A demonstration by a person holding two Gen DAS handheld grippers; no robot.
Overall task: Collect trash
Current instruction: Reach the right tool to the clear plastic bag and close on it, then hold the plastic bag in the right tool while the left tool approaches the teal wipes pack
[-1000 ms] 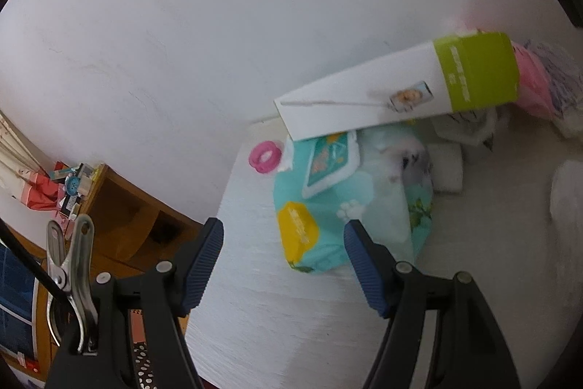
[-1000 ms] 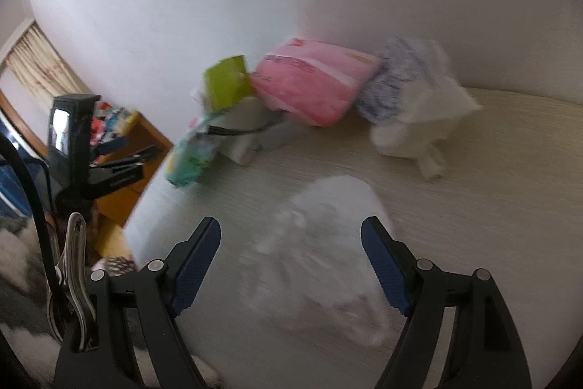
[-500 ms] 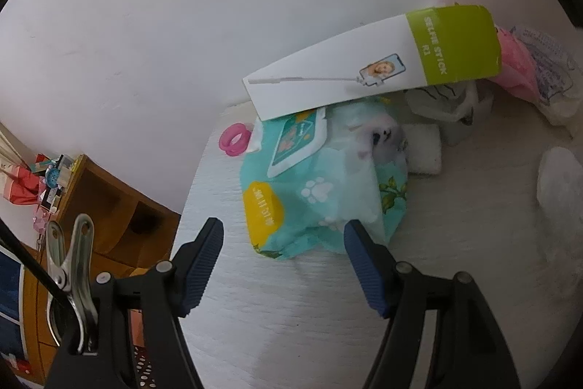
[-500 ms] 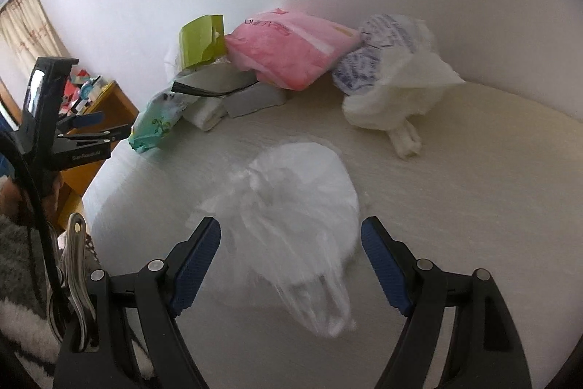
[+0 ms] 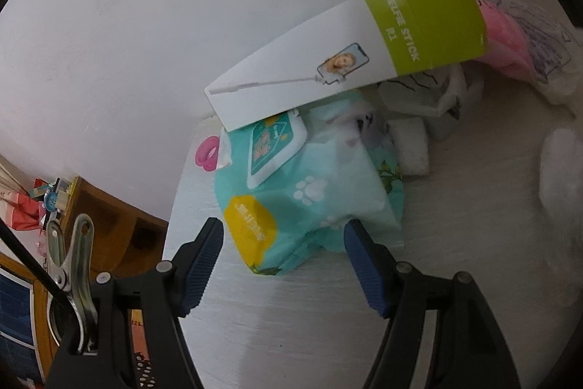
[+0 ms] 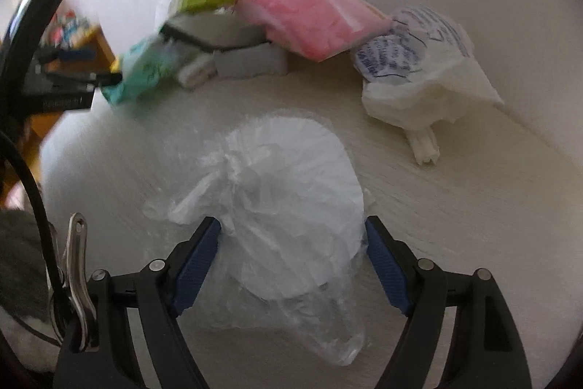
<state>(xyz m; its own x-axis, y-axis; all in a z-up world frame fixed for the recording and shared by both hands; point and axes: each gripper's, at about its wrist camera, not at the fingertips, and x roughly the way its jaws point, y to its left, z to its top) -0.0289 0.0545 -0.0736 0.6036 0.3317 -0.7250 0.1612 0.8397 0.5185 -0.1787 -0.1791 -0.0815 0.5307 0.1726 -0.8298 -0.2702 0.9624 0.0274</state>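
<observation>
Your right gripper [image 6: 291, 254] has dropped over the crumpled white plastic bag [image 6: 284, 206], jaws just closing, straddling it, tilted steeply down. Your left gripper [image 5: 282, 257] came closer, parted wide, empty, before the teal wet-wipes pack [image 5: 309, 195] on the white table [image 5: 273, 334].

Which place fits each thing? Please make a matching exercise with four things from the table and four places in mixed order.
Things:
1. teal wet-wipes pack
2. clear crumpled plastic bag
3. small pink ring
4. white and green selfie-stick box

Places:
A. between the right gripper's jaws
B. lying across the pile, on top
C. ahead of the left gripper
D. at the table's edge by the wall

Pairs: 1-C, 2-A, 3-D, 4-B
</observation>
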